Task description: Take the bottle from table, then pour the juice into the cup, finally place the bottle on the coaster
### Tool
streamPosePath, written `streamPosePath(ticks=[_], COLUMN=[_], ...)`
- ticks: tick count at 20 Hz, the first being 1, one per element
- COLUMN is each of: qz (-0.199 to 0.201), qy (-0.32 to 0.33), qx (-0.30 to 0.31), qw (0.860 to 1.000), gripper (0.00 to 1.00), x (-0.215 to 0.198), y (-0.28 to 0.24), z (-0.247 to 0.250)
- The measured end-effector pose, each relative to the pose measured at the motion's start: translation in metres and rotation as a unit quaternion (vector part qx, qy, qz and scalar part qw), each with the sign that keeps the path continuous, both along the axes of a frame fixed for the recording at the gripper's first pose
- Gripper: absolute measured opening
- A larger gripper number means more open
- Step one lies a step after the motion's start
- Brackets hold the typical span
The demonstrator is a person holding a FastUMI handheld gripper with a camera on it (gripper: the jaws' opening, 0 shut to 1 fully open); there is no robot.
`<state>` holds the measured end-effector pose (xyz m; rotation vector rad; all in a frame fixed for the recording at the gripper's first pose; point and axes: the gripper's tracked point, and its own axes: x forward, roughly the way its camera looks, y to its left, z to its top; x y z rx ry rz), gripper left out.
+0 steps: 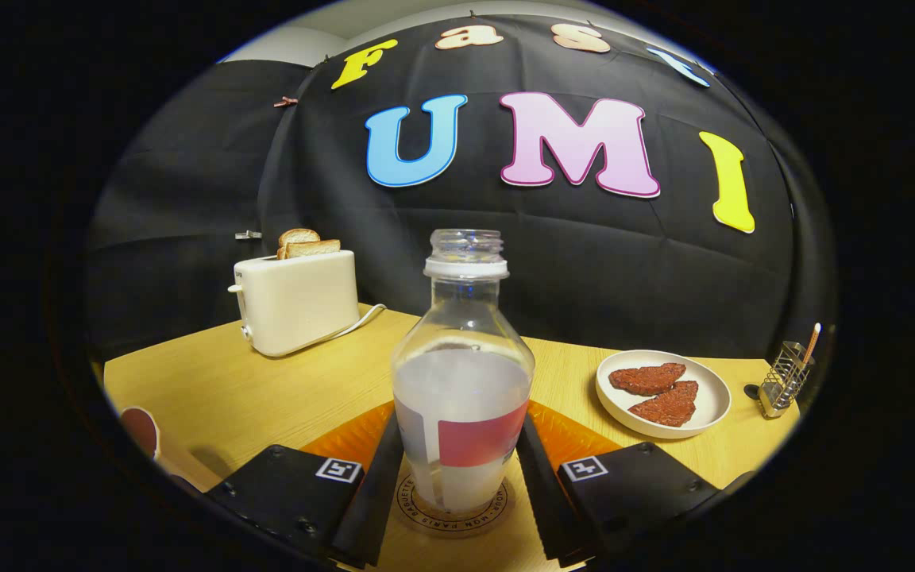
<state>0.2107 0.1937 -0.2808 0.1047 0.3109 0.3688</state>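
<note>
Bottle (461, 389) upright on coaster (453, 508), between jaws, contact unclear

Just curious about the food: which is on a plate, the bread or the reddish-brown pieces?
The two reddish-brown pieces lie on the white plate, right of the bottle; the bread slices stand in the toaster.

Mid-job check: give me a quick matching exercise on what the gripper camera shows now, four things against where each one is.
Things:
1. bottle
2. toaster
3. plate
4. coaster

Places:
A. beyond the fingers, off to one side, with bread slices sticking out of the top
B. under the bottle's base
C. between the fingers of the gripper, standing upright, uncapped
D. beside the metal rack, carrying two reddish-brown pieces

Pairs: 1-C, 2-A, 3-D, 4-B
</note>
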Motion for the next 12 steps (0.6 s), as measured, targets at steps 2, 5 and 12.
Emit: streamPosePath(ticks=[2,5,12], qz=[-0.001,-0.003,0.000], qy=[0.004,0.007,0.020], qx=[0.004,0.009,0.005], qw=[1.000,1.000,1.000], gripper=[0.77,0.77,1.00], x=[0.0001,0.0006,-0.0039], y=[0.0006,0.0004,0.0021], z=[-0.0004,-0.0006,-0.0052])
